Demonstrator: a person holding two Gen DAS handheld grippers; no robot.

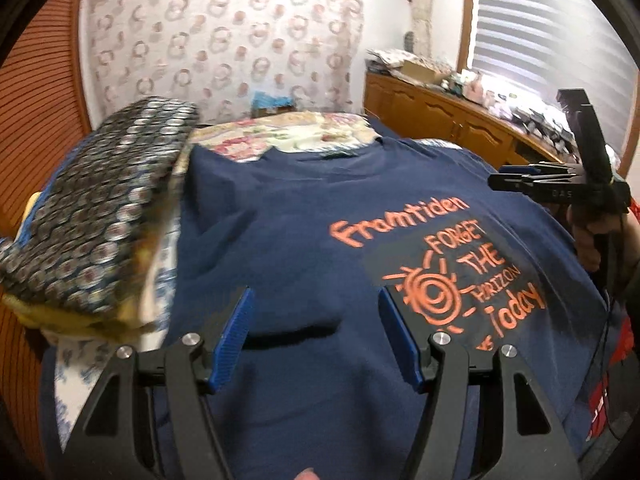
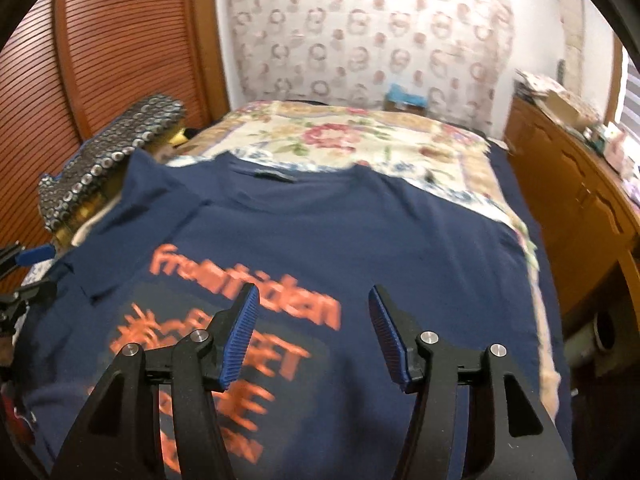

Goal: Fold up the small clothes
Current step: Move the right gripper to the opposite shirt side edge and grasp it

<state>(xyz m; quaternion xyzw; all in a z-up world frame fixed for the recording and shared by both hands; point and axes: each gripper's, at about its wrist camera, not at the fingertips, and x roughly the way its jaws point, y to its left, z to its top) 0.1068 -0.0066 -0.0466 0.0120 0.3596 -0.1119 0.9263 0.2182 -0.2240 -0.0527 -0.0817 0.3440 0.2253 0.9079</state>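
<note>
A navy T-shirt (image 1: 304,216) with orange print lies spread flat on the bed, collar at the far end; it also shows in the right wrist view (image 2: 380,240). My left gripper (image 1: 314,300) is open and empty, hovering over the shirt's lower middle, left of the print. My right gripper (image 2: 314,300) is open and empty above the shirt's middle, right of the print. The right gripper also shows in the left wrist view (image 1: 496,176) at the shirt's right edge. A blue pad of the left gripper (image 2: 36,256) shows at the left edge of the right wrist view.
A stack of folded cloth with a dark dotted piece on top (image 1: 104,208) sits at the shirt's left; it also shows in the right wrist view (image 2: 108,156). A floral cover (image 2: 340,136) lies beyond the collar. A wooden cabinet (image 2: 580,208) with clutter stands to the right.
</note>
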